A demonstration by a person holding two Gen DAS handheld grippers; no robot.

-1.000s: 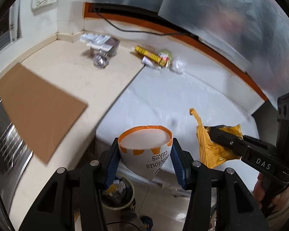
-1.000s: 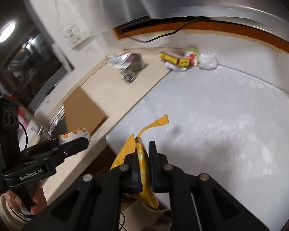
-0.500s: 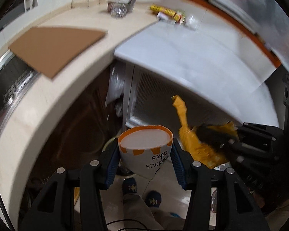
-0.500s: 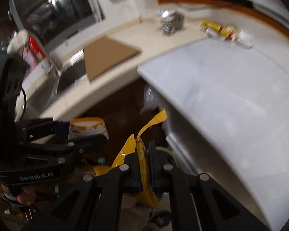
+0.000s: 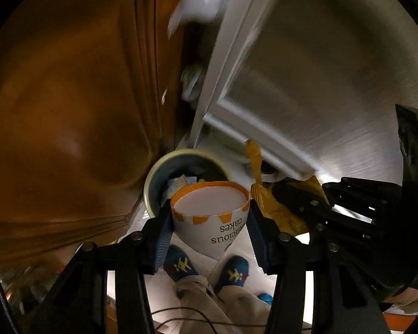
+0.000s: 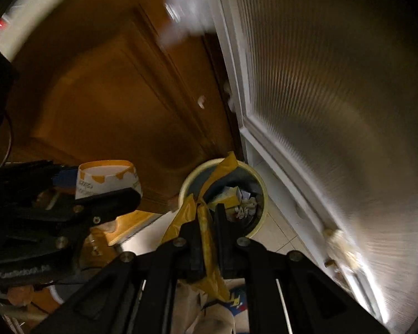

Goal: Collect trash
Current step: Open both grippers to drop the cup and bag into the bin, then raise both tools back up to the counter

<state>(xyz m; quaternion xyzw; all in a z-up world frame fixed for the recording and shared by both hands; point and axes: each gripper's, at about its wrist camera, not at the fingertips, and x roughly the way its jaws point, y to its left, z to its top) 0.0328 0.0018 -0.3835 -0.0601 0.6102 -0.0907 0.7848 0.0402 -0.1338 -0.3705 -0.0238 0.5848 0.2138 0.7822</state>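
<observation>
Fingers of the left gripper [image 5: 210, 222] fill the bottom of the left wrist view, clamped on a white paper cake cup with an orange scalloped rim [image 5: 211, 217], its mouth facing the lens. Below the cup, at the lower middle, show a person's blue patterned socks [image 5: 179, 264] and beige trouser cuffs on pale floor tiles [image 6: 276, 231]. At the right of that frame the right gripper [image 5: 289, 197] comes in sideways, and a crumpled yellow snack wrapper [image 5: 278, 211] sits pinched in its tips, just beside the cup.

In the right wrist view the right gripper [image 6: 209, 217] has its jaws shut flat on the yellow wrapper [image 6: 206, 231], whose torn strip rises up toward the frame's centre. The left gripper [image 6: 97, 203] with the cup [image 6: 108, 181] lies at the left middle.

Just beyond both loads stands a round bin with a cream rim and dark inside [image 6: 262, 183], also seen at centre in the left wrist view [image 5: 150, 183]; it already holds crumpled papers and packets [image 6: 237, 197]. The wrapper's strip crosses over its near rim in the picture.

The bin sits in a narrow corner: a brown panelled wooden cabinet door [image 6: 111, 105] closes the left side, and a white-framed ribbed panel [image 6: 334, 97] closes the right, leaving open room only toward the lower frame.
</observation>
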